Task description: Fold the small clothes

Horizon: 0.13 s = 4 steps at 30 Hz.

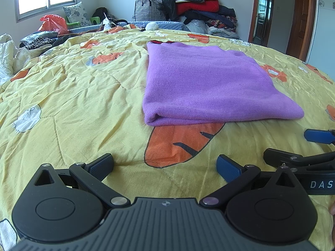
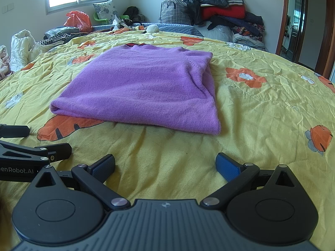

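A purple knit sweater [image 1: 205,83] [image 2: 142,87] lies folded into a flat rectangle on the yellow quilt [image 1: 83,96] [image 2: 261,115], its folded edge toward me and a red collar trim at its far end. My left gripper [image 1: 165,167] hovers open over the quilt just short of the sweater's near edge, nothing between its fingers. My right gripper [image 2: 165,166] is likewise open and empty, a little back from the near edge. Each gripper shows at the other view's side: the right gripper [image 1: 314,146] at the right, the left gripper [image 2: 41,142] at the left.
A heap of dark and red clothes [image 1: 194,2] [image 2: 222,4] is piled at the far side of the bed beside a houndstooth bag [image 1: 148,8]. More clothes, an orange plastic bag [image 1: 53,23] and white padded fabric [image 2: 21,48] lie at the far left. A doorway [image 2: 297,21] opens at right.
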Available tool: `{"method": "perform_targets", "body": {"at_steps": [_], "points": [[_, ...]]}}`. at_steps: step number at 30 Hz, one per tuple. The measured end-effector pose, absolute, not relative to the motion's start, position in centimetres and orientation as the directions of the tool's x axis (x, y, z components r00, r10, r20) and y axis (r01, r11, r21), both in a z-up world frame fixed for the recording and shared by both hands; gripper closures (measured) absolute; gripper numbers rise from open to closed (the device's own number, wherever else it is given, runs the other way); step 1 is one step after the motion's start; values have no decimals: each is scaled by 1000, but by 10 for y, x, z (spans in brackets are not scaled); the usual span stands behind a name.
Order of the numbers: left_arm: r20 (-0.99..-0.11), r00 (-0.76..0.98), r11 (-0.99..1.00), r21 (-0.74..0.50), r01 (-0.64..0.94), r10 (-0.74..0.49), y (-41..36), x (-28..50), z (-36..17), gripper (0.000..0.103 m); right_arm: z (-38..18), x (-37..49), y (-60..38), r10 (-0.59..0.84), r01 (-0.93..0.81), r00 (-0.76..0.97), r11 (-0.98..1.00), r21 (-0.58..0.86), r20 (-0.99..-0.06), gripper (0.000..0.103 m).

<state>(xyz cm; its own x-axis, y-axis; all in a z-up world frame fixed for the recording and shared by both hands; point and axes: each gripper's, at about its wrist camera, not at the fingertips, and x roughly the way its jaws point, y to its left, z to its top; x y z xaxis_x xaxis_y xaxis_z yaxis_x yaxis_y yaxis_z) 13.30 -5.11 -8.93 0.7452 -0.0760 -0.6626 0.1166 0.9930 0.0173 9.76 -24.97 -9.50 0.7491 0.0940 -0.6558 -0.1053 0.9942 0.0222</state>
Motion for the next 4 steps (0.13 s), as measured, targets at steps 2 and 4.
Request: {"method": "perform_targets", "body": {"at_steps": [2, 4], "points": [[-660, 747, 993, 16, 120, -79, -51, 133, -90, 0, -95, 98, -250, 94, -105, 749, 994, 22, -656, 0], [-661, 747, 993, 17, 118, -78, -50, 133, -90, 0, -95, 98, -250, 94, -105, 749, 994, 22, -656, 0]]}}
